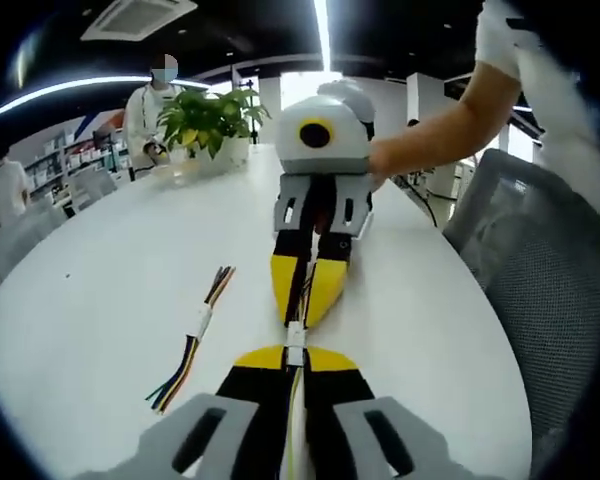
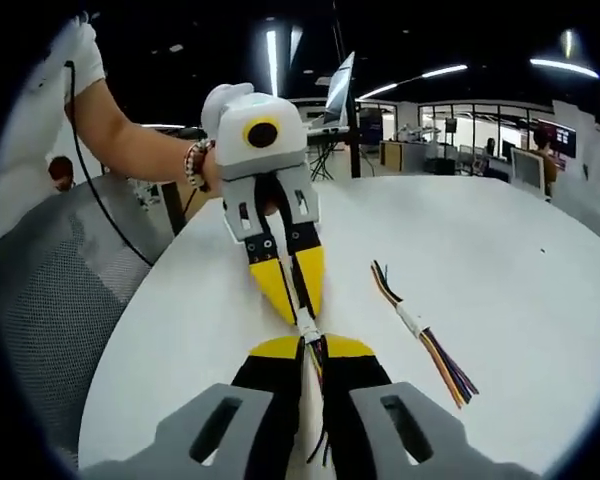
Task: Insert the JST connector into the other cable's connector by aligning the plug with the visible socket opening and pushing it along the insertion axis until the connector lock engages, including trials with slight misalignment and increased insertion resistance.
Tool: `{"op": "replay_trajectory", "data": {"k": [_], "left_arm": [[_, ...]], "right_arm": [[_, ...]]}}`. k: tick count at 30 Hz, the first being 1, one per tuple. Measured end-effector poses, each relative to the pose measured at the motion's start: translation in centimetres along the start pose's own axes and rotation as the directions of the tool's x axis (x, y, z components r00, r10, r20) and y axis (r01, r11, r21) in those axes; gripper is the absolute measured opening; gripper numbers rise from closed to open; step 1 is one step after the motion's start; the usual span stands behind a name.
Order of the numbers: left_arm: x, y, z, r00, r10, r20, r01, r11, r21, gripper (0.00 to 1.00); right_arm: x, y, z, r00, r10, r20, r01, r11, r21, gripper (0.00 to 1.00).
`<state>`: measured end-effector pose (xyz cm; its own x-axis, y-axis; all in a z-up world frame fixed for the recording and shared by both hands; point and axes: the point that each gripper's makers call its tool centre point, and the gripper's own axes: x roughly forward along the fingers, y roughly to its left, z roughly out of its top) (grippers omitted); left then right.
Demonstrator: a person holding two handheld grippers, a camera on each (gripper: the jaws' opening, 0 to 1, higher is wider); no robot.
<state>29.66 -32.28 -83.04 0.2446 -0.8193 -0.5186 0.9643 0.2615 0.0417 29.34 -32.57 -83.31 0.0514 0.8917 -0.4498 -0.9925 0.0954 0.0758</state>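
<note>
JST connector (image 1: 295, 338) between both grippers — left gripper (image 1: 296, 362) and right gripper (image 2: 314, 347) each clamped on its cable end.

White counter (image 1: 100, 290), rounded edge. Spare bundle of multicoloured wires (image 1: 195, 340) lying flat mid-counter, white band round middle. Potted green plant (image 1: 212, 122) at far counter edge. Grey mesh chair (image 1: 540, 270) beside counter edge. Desks, monitors beyond.

Connector joint (image 1: 295, 340) too small.
</note>
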Motion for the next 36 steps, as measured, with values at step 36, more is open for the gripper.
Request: {"op": "replay_trajectory", "data": {"k": [36], "left_arm": [[1.4, 4.3, -0.7, 0.986, 0.149, -0.069, -0.152, 0.987, -0.045, 0.03]], "right_arm": [[0.2, -4.7, -0.5, 0.986, -0.164, -0.011, 0.164, 0.985, 0.055, 0.07]]}}
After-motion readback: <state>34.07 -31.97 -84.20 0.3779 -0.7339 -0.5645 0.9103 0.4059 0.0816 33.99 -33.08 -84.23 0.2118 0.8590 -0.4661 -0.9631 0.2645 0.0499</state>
